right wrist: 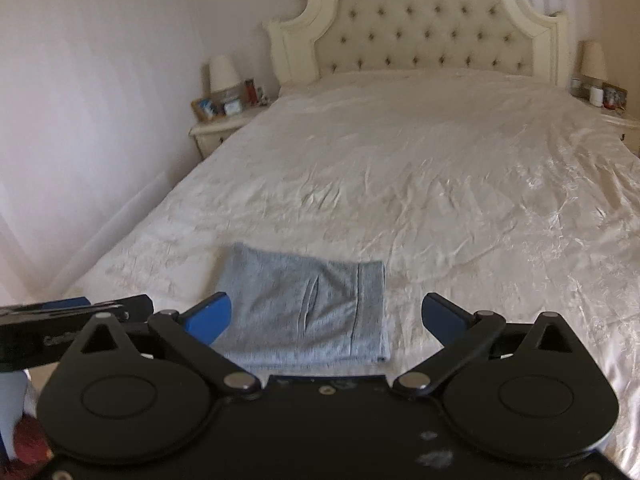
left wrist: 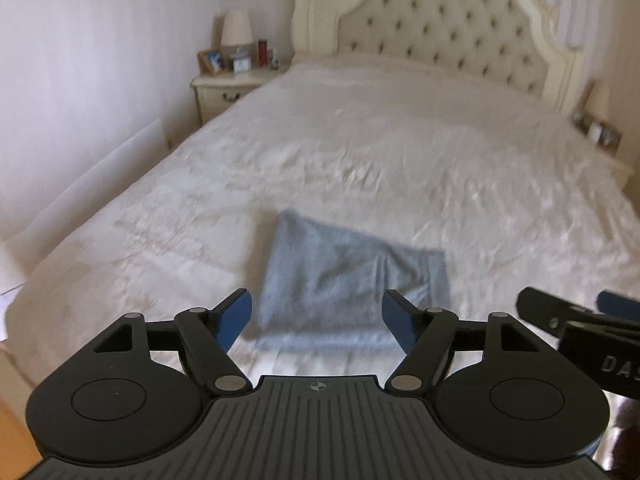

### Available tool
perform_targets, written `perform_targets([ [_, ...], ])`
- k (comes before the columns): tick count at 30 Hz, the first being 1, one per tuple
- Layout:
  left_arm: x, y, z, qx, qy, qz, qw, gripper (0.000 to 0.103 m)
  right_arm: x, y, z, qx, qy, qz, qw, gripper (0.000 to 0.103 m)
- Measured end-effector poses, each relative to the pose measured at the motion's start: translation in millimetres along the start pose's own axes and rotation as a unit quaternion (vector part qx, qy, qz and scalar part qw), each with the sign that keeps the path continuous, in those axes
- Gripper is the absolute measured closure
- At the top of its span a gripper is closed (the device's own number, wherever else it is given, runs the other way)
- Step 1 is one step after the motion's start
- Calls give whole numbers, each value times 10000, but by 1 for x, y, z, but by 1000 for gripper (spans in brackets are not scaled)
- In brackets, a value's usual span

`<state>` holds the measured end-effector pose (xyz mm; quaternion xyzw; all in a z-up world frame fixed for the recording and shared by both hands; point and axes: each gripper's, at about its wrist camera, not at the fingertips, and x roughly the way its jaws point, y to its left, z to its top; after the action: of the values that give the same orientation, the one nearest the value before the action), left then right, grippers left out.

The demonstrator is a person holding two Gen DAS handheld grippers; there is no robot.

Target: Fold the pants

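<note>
The grey pants (left wrist: 344,280) lie folded into a compact rectangle on the cream bedspread (left wrist: 360,160) near the foot of the bed. They also show in the right wrist view (right wrist: 304,304). My left gripper (left wrist: 318,316) is open and empty, held above and just short of the pants' near edge. My right gripper (right wrist: 326,318) is open and empty, also above the near edge of the pants. The right gripper shows at the right edge of the left wrist view (left wrist: 576,316); the left gripper shows at the left edge of the right wrist view (right wrist: 80,308).
A tufted cream headboard (right wrist: 420,28) stands at the far end. A nightstand with a lamp (right wrist: 224,76) and small items is at far left; another nightstand with a lamp (right wrist: 594,64) is at far right. A wall runs along the left.
</note>
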<state>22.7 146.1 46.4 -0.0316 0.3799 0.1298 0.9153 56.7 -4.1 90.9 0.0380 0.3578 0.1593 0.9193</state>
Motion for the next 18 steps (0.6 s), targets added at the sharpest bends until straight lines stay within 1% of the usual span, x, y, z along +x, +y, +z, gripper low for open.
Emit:
perform_targets([
  [3, -2, -2, -8, 55, 108, 170, 9998, 32, -3, -1, -5, 29, 179, 58, 9998, 0],
  [7, -6, -3, -19, 13, 220, 291, 9993, 32, -7, -1, -13, 137, 400, 92, 9991, 0],
  [11, -7, -4, -29, -82, 437, 381, 9983, 32, -11, -1, -19, 131, 552, 80, 9984, 0],
  [14, -7, -7, -35, -57, 607, 474, 9970, 32, -14, -2, -23, 115, 666, 114, 9977, 0],
  [18, -14, -12, -43, -50, 589, 485, 9971, 32, -19, -4, -28, 126, 720, 138, 9972, 0],
])
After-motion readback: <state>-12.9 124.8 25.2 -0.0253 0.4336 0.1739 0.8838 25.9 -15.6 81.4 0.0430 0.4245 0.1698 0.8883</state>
